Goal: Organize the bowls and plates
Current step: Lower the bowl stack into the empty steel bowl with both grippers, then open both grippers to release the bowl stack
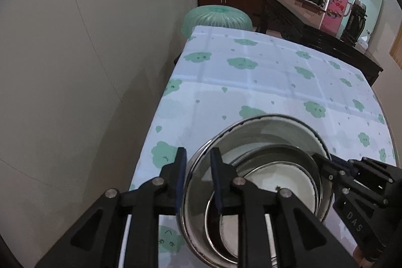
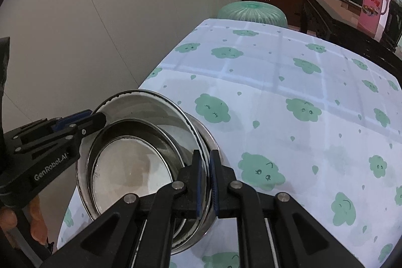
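A large steel bowl [image 1: 276,128] [image 2: 150,104] stands near the front left edge of the table, on the cloud-print cloth [image 1: 251,92]. Nested in it is a smaller steel bowl [image 1: 276,151] [image 2: 140,126], and inside that lies a white-bottomed plate [image 1: 279,182] [image 2: 130,167]. My left gripper [image 1: 198,162] straddles the large bowl's left rim, one finger outside and one inside, with gaps showing beside the rim. The same gripper [image 2: 85,118] enters the right wrist view from the left. My right gripper [image 2: 206,167] [image 1: 319,157] is shut on the opposite rim.
A plain wall [image 1: 75,67] runs close along the table's left edge. Past the far end are a green mesh food cover [image 1: 216,16] [image 2: 251,11] and a dark wooden sideboard [image 1: 314,27] with a pink thermos [image 1: 336,6]. A hand [image 2: 35,217] holds the left gripper.
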`<move>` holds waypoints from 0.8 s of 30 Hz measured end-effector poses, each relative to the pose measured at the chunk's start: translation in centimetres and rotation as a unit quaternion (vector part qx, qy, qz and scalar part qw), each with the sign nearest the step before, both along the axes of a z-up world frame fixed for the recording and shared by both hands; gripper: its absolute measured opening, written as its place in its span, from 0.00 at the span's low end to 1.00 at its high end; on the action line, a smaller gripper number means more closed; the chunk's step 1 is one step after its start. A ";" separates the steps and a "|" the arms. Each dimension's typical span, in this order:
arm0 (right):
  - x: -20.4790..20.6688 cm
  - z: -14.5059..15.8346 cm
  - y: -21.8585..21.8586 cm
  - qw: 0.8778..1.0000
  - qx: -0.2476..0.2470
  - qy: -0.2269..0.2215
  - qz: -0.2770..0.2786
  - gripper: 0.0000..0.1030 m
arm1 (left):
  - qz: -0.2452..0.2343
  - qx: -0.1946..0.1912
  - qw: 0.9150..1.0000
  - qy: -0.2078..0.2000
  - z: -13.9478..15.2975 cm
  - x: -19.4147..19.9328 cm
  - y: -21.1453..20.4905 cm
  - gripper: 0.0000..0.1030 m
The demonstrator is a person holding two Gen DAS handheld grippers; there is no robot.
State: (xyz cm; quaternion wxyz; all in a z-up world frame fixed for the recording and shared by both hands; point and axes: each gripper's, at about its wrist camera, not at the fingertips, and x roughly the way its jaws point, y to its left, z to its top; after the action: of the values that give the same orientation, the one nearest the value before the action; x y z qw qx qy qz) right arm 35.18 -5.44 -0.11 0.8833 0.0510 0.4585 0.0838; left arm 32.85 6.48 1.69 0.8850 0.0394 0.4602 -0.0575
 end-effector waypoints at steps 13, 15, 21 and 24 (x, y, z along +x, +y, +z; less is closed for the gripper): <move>0.1 -0.1 -1.0 0.999 0.050 -0.009 0.000 0.11 | 0.034 0.008 0.992 -0.118 4.0 0.1 1.5 0.42; 0.0 0.0 -1.3 0.998 0.063 -0.010 0.000 0.11 | 0.041 0.014 0.992 -0.120 3.6 0.5 1.7 0.42; -0.2 0.5 -1.1 0.997 0.067 -0.032 0.000 0.13 | 0.053 0.008 0.994 -0.099 1.6 1.3 2.2 0.42; -0.2 0.6 -1.1 0.997 0.067 -0.037 0.002 0.14 | 0.059 0.011 0.994 -0.095 1.0 1.6 2.4 0.42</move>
State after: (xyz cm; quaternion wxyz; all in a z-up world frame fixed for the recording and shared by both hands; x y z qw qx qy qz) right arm 35.01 -6.51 0.49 0.8940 0.1059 0.4190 0.1184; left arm 34.49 8.91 2.69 0.9261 0.0270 0.3762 0.0042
